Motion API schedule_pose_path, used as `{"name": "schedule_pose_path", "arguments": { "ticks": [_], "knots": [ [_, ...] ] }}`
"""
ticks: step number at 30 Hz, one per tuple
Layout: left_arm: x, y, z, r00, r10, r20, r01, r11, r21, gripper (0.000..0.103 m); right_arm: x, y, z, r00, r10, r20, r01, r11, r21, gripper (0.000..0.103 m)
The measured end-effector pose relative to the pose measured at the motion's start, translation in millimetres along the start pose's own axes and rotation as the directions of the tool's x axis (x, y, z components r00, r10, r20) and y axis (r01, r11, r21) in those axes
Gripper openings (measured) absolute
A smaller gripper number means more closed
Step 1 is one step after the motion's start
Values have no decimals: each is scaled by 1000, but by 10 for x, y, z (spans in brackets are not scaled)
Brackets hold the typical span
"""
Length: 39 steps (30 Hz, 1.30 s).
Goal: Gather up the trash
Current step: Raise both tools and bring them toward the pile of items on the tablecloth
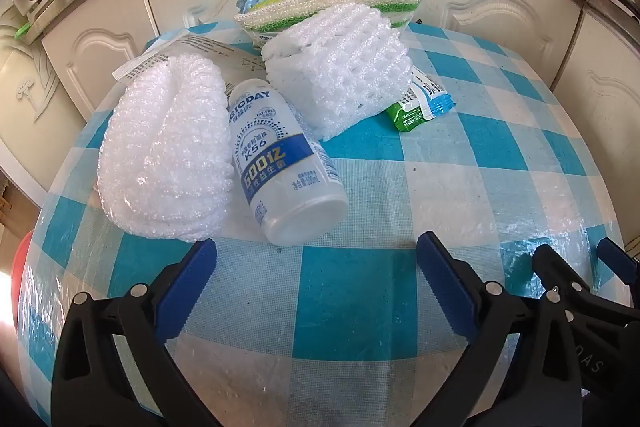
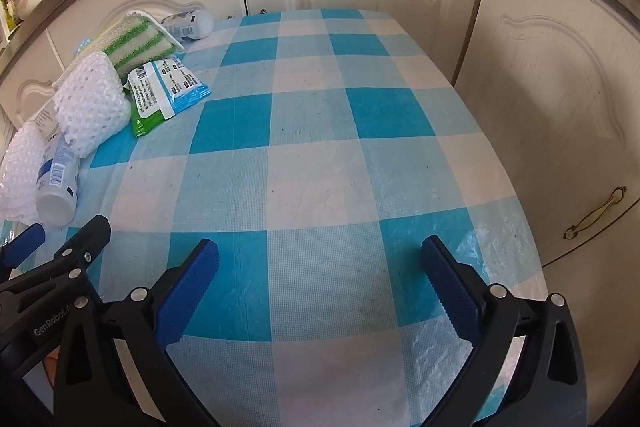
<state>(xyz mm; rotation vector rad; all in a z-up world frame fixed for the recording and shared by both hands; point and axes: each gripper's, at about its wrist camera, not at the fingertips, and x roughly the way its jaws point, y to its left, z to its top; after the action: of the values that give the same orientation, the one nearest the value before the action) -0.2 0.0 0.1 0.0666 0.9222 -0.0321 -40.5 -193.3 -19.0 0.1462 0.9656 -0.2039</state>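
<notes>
A: Only the right wrist view shows a second small bottle [image 2: 191, 22] at the far edge, behind the striped sponge pack [image 2: 134, 41].

B: The left one shows the trash close — bottle [image 1: 282, 163] lying between two foam nets [image 1: 166, 151], green wrapper [image 1: 422, 107] half hidden.

A: Checked cloth covers the surface [image 2: 320, 163]; cream cabinets [image 2: 560, 99] behind.

B: Left gripper [image 1: 316, 275] and right gripper [image 2: 320, 275] — fingers wide apart, empty.
</notes>
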Motion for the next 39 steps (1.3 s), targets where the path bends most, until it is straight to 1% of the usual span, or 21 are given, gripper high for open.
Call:
{"name": "schedule_pose_path", "arguments": {
  "ticks": [2, 5, 9, 11, 13, 15, 17, 19, 21, 24, 27, 30, 33, 34, 37, 39],
  "knots": [
    [-5, -11, -8, 1000, 11, 0, -11, 1000, -11, 100, -5, -1, 4, 1000, -1, 0, 1, 1000, 0, 99],
    [-4, -6, -9, 1000, 8, -1, -8, 1000, -13, 100, -22, -12, -14, 1000, 1, -3, -1, 1000, 0, 99],
    [-2, -4, -3, 1000, -8, 1, 8, 1000, 1, 99, -95, 16, -83, 1000, 2, -3, -2, 1000, 0, 99],
    [-52, 30, -30, 999, -33, 8, 33, 999, 18, 99, -162, 20, -135, 1000, 0, -5, 0, 1000, 22, 99],
    [-190, 84, -98, 998, -48, 46, 47, 998, 34, 99, -285, 33, -186, 1000, 0, 22, 0, 999, 33, 99],
    [-332, 144, -136, 993, -79, 92, 76, 996, 41, 99, -434, 90, -206, 998, -21, 57, 20, 1000, 11, 99],
    [-532, 220, -145, 984, -100, 149, 94, 995, 44, 99, -602, 134, -213, 995, -38, 97, 38, 999, 2, 99],
    [-756, 305, -131, 973, -111, 201, 103, 993, 51, 99, -807, 168, -199, 988, -27, 152, 27, 1000, 4, 99],
    [-985, 384, -111, 962, -101, 253, 89, 994, 61, 99, -1017, 230, -170, 980, -24, 198, 24, 1000, 1, 99],
    [-1311, 512, -45, 945, -97, 311, 81, 995, 64, 99, -1396, 327, -127, 959, -15, 283, 17, 1000, -5, 99],
    [-1544, 655, -7, 935, -78, 345, 65, 997, 49, 99, -1813, 428, -120, 929, -17, 371, 26, 1000, -18, 99],
    [-1779, 809, -2, 921, -63, 385, 58, 998, 25, 99, -2200, 508, -107, 893, -7, 450, 19, 1000, -22, 99],
    [-1947, 978, 11, 911, -38, 411, 41, 999, 0, 99, -2487, 570, -86, 863, 17, 504, 2, 999, -37, 99],
    [-1997, 1027, 15, 906, -33, 421, 42, 999, -10, 99, -2596, 602, -95, 850, 19, 527, 5, 999, -43, 99],
    [-2155, 1171, 5, 890, -1, 455, 17, 999, -31, 99, -2874, 696, -133, 811, 27, 585, 17, 997, -70, 99],
    [-2253, 1258, -3, 877, 21, 480, 0, 999, -45, 99, -3021, 737, -167, 789, 35, 613, 17, 997, -79, 99]
  ]
}}
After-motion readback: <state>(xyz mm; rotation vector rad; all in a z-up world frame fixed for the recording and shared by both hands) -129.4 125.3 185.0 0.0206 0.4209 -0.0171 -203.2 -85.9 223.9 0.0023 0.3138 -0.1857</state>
